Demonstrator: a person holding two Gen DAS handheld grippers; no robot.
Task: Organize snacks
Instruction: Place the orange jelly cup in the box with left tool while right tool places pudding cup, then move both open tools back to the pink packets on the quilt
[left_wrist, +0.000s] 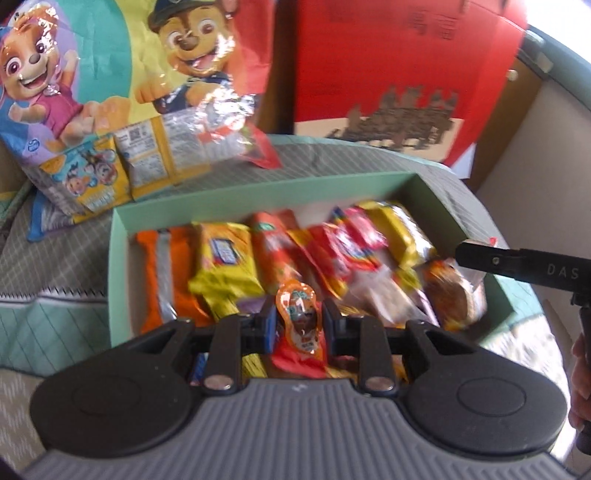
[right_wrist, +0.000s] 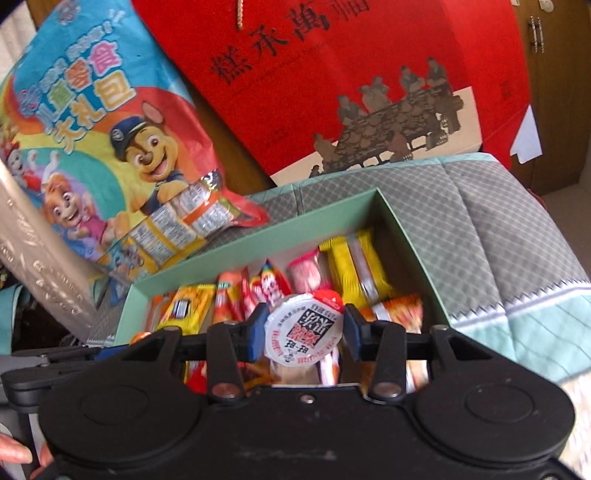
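Nearest, the left gripper (left_wrist: 298, 320) pinches a small orange snack packet (left_wrist: 297, 310) between its fingers, just above the pale green box (left_wrist: 258, 197). The right gripper (right_wrist: 303, 328) clamps a round jelly cup (right_wrist: 303, 334) with a white printed lid, also over the box. The box sits on a grey quilted cushion (right_wrist: 480, 206) and is packed with yellow, orange and red wrapped snacks (left_wrist: 221, 258). Behind it leans a cartoon-puppy snack bag (left_wrist: 110, 92); farthest back stands a red gift bag (right_wrist: 351, 74).
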